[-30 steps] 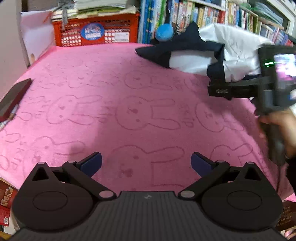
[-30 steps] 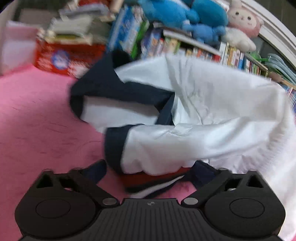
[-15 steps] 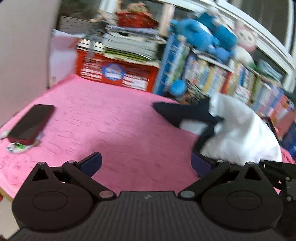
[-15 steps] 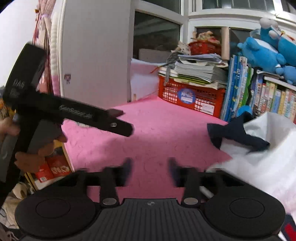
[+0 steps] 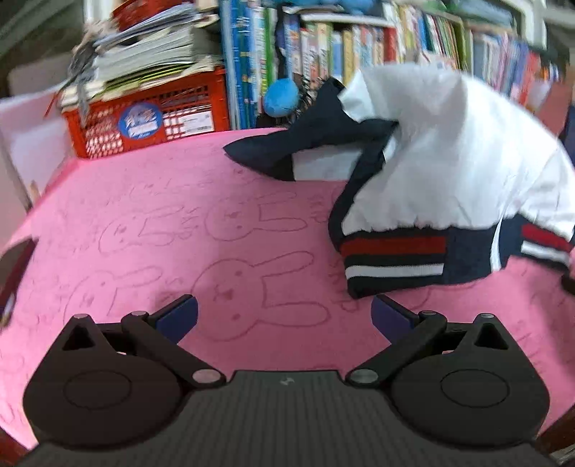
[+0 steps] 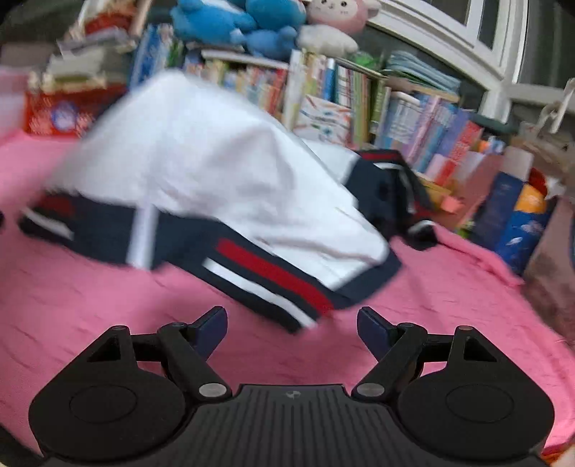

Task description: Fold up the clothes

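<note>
A white and navy jacket (image 5: 442, 172) with a red, white and navy striped hem lies in a loose heap on the pink rabbit-print cloth (image 5: 215, 230). In the left wrist view it is at the right, one navy sleeve stretched left. My left gripper (image 5: 284, 316) is open and empty, just short of the hem's left corner. In the right wrist view the jacket (image 6: 215, 179) fills the middle. My right gripper (image 6: 291, 323) is open and empty, its fingertips close below the striped hem.
A red crate (image 5: 151, 118) stacked with papers stands at the back left. A shelf of books (image 5: 359, 43) runs behind the jacket, with plush toys (image 6: 244, 25) on top. A dark phone (image 5: 14, 266) lies at the cloth's left edge. Boxes (image 6: 514, 215) stand at the right.
Both grippers have swung toward the jacket. The right gripper has let go of the hem, opened wide and now faces it. The jacket lies spread lower on the cloth.
</note>
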Motion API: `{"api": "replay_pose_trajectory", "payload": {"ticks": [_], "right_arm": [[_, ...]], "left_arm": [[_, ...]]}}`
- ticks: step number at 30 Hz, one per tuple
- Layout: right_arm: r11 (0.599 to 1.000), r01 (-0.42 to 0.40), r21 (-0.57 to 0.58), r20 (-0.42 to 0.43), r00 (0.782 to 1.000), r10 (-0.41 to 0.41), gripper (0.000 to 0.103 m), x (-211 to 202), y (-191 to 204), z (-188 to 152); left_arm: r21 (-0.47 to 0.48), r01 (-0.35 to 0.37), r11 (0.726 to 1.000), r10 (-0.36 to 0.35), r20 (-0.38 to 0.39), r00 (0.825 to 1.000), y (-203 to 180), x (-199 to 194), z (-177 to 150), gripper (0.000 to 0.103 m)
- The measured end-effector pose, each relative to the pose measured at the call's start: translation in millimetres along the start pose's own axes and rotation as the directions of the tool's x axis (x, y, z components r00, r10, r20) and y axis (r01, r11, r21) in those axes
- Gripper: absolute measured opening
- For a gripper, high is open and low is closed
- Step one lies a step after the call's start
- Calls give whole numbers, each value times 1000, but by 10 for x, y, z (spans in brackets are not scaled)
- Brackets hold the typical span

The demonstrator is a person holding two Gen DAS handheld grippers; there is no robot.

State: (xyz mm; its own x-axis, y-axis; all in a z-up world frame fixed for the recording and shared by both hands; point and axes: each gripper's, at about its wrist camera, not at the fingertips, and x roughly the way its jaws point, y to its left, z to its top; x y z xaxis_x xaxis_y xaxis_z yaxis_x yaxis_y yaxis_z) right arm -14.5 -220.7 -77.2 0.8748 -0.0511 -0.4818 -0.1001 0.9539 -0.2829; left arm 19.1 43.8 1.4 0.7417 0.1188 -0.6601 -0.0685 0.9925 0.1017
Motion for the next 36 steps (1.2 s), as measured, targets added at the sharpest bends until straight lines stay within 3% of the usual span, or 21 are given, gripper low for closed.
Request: {"api": "replay_pose_trajectory", "payload": {"ticks": [5,12,15,18,20,24,29,36], "right_arm": [[995,83,-57,50,996,-80,85,148,-17,-78],[973,226,36,156,961,-229,85,272,-179,118],[973,218,76,152,962,-227,85,254,-362,150],[990,117,79,158,979,-129,86,135,-399,83],[997,59,49,151,986,-65,88,92,-310,14],[999,23,-26,119,993,-20,90,101,-17,-74],[994,82,-69,129,989,-73,96,146,147,-62],[985,164,49,47,985,-166,99,291,-150,-9]], "left_arm": [[49,-52,997,53,-15,998,-158,130,16,103],[44,-78,996,79,-13,997,-206,222,112,103],[43,-82,996,82,-10,997,-218,246,138,103],[35,-86,996,86,-9,996,-221,262,159,103],[24,-89,996,89,-13,996,-216,273,183,103],[20,-117,993,117,1,993,-226,275,223,103],[-18,-152,988,153,37,988,-166,232,302,103],[-72,-177,982,179,23,984,-71,371,375,103]]}}
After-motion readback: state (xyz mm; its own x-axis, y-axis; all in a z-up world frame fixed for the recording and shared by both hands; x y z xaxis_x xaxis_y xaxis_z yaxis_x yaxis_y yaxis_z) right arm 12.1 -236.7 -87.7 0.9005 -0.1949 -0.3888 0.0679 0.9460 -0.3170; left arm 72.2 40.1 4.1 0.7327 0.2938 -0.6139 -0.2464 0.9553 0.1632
